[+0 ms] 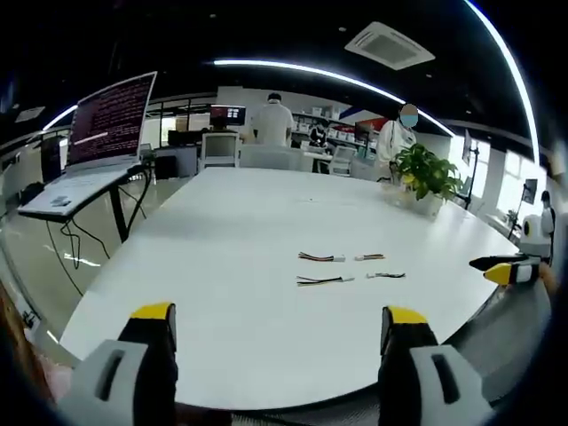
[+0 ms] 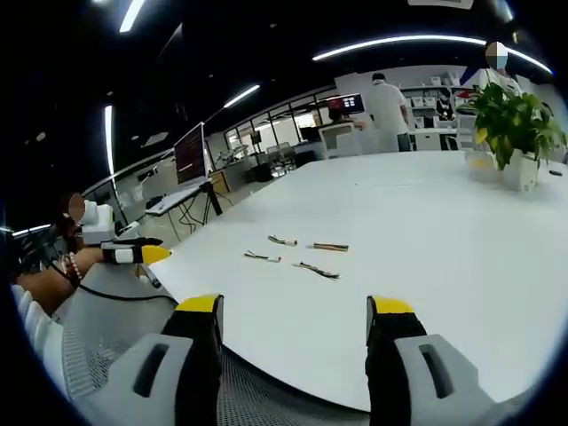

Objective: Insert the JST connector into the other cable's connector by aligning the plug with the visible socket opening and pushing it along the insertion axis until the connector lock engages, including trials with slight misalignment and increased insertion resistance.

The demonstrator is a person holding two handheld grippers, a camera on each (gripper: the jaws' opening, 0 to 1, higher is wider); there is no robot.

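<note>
Item: 4 short multicoloured cable pieces with small white JST connectors (image 1: 321, 257), lying loose in 2 rows mid-way across the white oval desk (image 1: 266, 222).

Left tool (image 1: 277, 327): jaws apart, empty, at the near edge.

Right tool (image 2: 293, 319): jaws apart, empty.

Advice: likely pick 1 cable per tool, gripping behind each housing, so plug and socket stay visible for alignment.

White table (image 1: 266, 222), potted plant (image 1: 426, 173), ceiling striplights (image 1: 302, 69).
</note>
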